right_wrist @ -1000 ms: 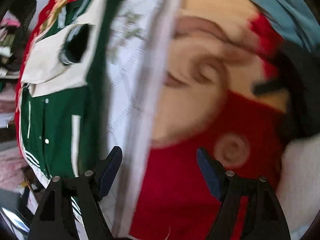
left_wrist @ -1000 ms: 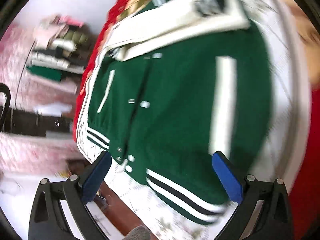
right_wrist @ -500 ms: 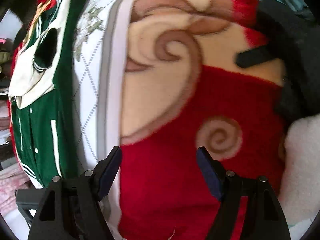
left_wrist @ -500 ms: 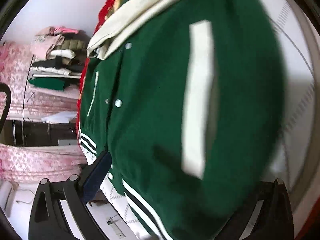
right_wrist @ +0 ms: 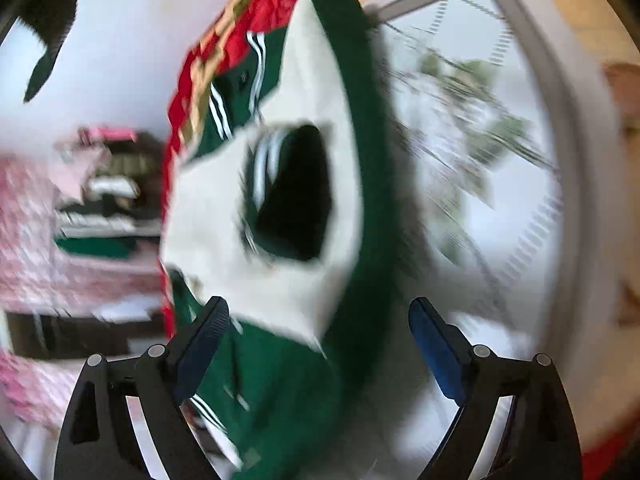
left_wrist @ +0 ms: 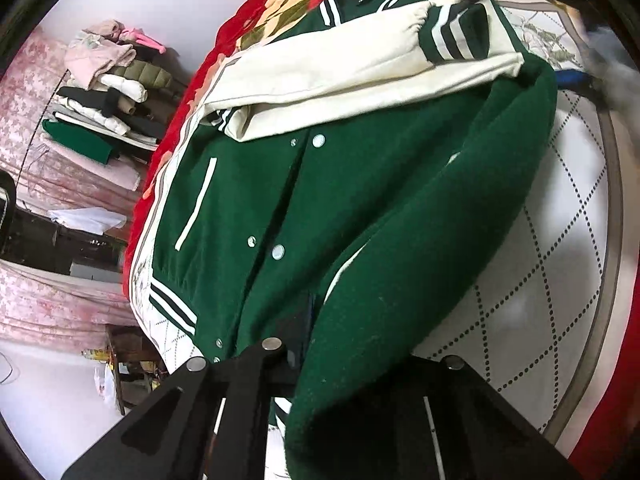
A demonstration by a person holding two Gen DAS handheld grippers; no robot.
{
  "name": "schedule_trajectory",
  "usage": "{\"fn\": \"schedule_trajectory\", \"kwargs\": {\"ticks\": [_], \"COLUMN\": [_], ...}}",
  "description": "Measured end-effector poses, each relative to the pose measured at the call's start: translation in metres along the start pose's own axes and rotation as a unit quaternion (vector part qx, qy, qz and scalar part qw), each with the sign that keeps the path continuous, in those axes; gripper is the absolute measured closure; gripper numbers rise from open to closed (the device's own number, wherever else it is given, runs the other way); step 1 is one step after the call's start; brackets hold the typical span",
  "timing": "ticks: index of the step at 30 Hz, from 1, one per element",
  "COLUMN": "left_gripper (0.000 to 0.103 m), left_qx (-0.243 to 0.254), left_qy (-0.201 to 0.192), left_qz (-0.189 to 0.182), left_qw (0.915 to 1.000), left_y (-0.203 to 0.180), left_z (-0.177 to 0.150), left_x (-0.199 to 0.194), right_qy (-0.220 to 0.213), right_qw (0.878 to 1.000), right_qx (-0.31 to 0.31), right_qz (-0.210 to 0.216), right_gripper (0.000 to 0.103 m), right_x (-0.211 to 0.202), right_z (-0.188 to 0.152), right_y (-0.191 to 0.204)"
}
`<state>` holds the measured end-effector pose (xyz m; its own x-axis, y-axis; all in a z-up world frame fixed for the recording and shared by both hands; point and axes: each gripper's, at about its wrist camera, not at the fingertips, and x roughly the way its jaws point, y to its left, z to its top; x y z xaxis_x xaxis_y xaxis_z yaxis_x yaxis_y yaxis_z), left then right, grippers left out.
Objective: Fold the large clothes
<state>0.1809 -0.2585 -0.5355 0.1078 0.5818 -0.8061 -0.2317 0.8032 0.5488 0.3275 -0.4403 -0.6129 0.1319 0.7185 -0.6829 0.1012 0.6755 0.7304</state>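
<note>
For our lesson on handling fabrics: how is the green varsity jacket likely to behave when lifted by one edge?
Probably floppy: the green jacket bends in a soft roll where the left tongs hold it. Likely fairly heavy, since the cloth looks thick. Its cream sleeves may slide off.

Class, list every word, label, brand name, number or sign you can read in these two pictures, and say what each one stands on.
None can be read.
Neck label inside the collar of the green jacket: a small dark patch, print too small to read.
Right wrist view: the jacket and the white quilted mat are motion-blurred; no lettering shows.
</note>
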Motion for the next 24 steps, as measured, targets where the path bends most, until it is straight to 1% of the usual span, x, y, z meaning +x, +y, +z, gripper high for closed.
{"fn": "schedule_trajectory", "kwargs": {"ticks": [1, 2, 4, 5, 6, 7, 9, 10, 13, 15, 17, 18, 19, 20, 21, 22, 24], "left_gripper": [0.094, 0.094, 0.094, 0.094, 0.094, 0.094, 0.094, 0.094, 0.094, 0.094, 0.094, 0.094, 0.093, 0.091, 0.089, 0.088, 0.088], "left_qx": [-0.001, -0.002, -0.003, -0.006, -0.008, -0.01, -0.017, -0.022, -0.03, -0.033, -0.044, -0.051, -0.059, -0.066, -0.078, -0.09, -0.11], "left_qy": [0.002, 0.005, 0.009, 0.009, 0.009, 0.009, 0.009, 0.01, 0.007, 0.004, 0.007, 0.009, 0.014, 0.019, 0.023, 0.025, 0.026], "left_qz": [-0.007, -0.015, -0.031, -0.04, -0.05, -0.058, -0.083, -0.098, -0.143, -0.173, -0.204, -0.218, -0.233, -0.243, -0.25, -0.254, -0.249], "left_qw": [1.0, 0.9999, 0.9995, 0.9992, 0.9987, 0.9982, 0.9964, 0.9949, 0.9892, 0.9844, 0.9779, 0.9745, 0.9706, 0.9675, 0.9649, 0.9628, 0.9619], "left_y": [0.003, 0.005, 0.009, 0.012, 0.016, 0.02, 0.035, 0.044, 0.081, 0.111, 0.144, 0.163, 0.181, 0.197, 0.214, 0.231, 0.259], "left_z": [0.002, 0.004, 0.007, 0.008, 0.009, 0.009, 0.011, 0.012, 0.016, 0.019, 0.024, 0.027, 0.03, 0.033, 0.036, 0.038, 0.04], "left_x": [0.0, 0.001, 0.006, 0.008, 0.01, 0.012, 0.014, 0.013, 0.01, 0.007, 0.007, 0.009, 0.014, 0.021, 0.029, 0.04, 0.061], "right_qy": [-0.005, -0.007, 0.001, 0.0, -0.005, -0.009, -0.015, -0.02, -0.038, -0.046, -0.053, -0.054, -0.054, -0.051, -0.05, -0.046, -0.035], "right_qw": [1.0, 1.0, 0.999, 0.999, 0.998, 0.998, 0.998, 0.998, 0.997, 0.996, 0.994, 0.993, 0.992, 0.99, 0.988, 0.985, 0.979], "right_qx": [0.011, 0.026, 0.042, 0.053, 0.054, 0.053, 0.051, 0.045, 0.019, 0.004, -0.014, -0.021, -0.03, -0.045, -0.057, -0.072, -0.098], "right_qz": [0.007, -0.001, -0.002, -0.01, -0.015, -0.023, -0.039, -0.045, -0.061, -0.075, -0.095, -0.103, -0.113, -0.125, -0.135, -0.149, -0.173], "right_gripper": [0.009, 0.008, 0.01, 0.018, 0.047, 0.065, 0.08, 0.081, 0.086, 0.086, 0.086, 0.086, 0.086, 0.086, 0.086, 0.086, 0.086], "right_x": [0.006, 0.019, 0.039, 0.049, 0.053, 0.056, 0.055, 0.052, 0.033, 0.024, 0.023, 0.021, 0.025, 0.038, 0.044, 0.057, 0.097], "right_z": [0.005, 0.013, 0.022, 0.026, 0.03, 0.032, 0.032, 0.03, 0.026, 0.023, 0.02, 0.02, 0.02, 0.02, 0.02, 0.019, 0.019], "right_y": [0.001, 0.001, 0.003, 0.003, 0.008, 0.012, 0.026, 0.035, 0.083, 0.127, 0.176, 0.194, 0.217, 0.248, 0.269, 0.29, 0.336]}}
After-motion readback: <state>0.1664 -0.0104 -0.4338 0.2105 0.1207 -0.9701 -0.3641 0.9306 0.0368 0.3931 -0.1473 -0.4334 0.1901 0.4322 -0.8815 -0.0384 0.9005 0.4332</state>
